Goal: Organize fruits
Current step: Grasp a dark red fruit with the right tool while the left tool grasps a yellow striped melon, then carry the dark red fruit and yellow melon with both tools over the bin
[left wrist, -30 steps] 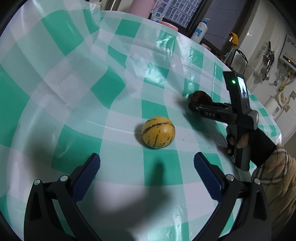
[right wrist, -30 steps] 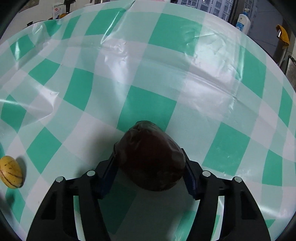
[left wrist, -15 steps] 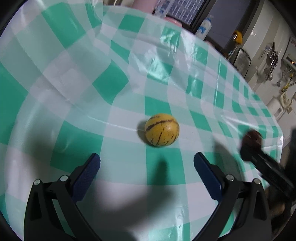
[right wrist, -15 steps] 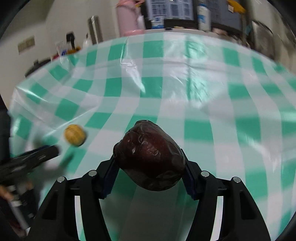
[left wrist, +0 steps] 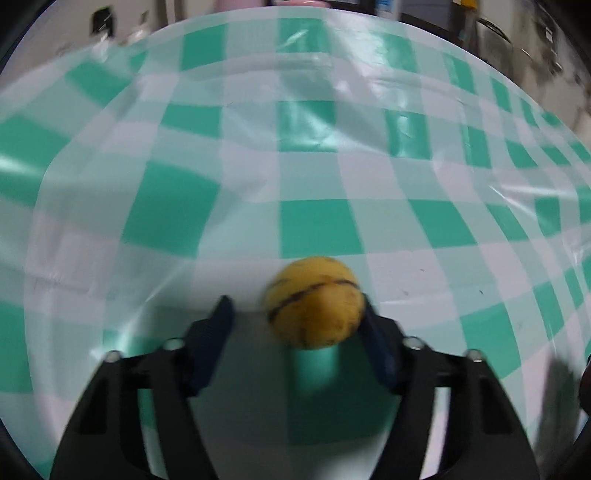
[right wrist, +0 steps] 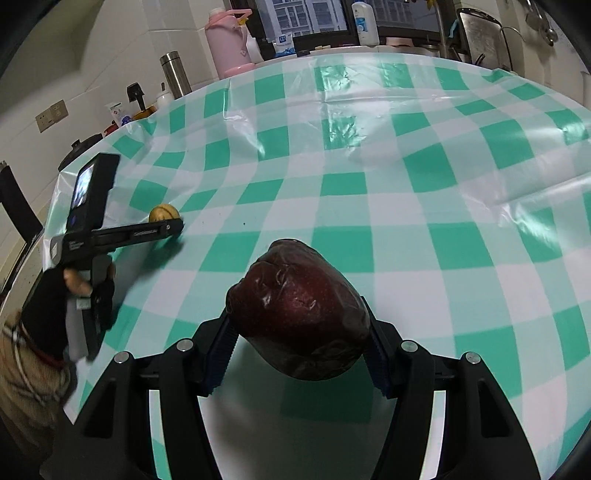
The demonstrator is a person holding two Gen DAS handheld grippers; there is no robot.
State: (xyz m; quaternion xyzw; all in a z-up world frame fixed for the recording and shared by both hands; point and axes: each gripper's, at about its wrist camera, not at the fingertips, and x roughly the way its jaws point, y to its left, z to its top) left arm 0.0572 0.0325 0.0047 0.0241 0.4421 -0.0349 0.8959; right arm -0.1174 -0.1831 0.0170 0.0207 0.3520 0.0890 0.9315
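A small yellow fruit with dark stripes [left wrist: 316, 302] lies on the green-and-white checked tablecloth [left wrist: 314, 225]. It sits between the fingers of my left gripper [left wrist: 295, 317], touching the right finger; a gap shows on the left side, so the jaws are partly closed and still open. The fruit also shows in the right wrist view [right wrist: 164, 213], beside the left gripper [right wrist: 173, 226]. My right gripper [right wrist: 297, 332] is shut on a wrinkled dark red fruit [right wrist: 299, 314] and holds it above the table.
At the table's far edge stand a pink thermos [right wrist: 227, 44], a steel flask [right wrist: 175, 74], a white bottle [right wrist: 364, 22] and small items [right wrist: 120, 114]. A sink area [right wrist: 480, 33] lies at the back right. The person's gloved hand [right wrist: 70, 295] holds the left gripper.
My left gripper has moved forward around the yellow fruit and its jaws have narrowed. My right gripper has lifted and turned with the dark red fruit, now viewing the table from farther back.
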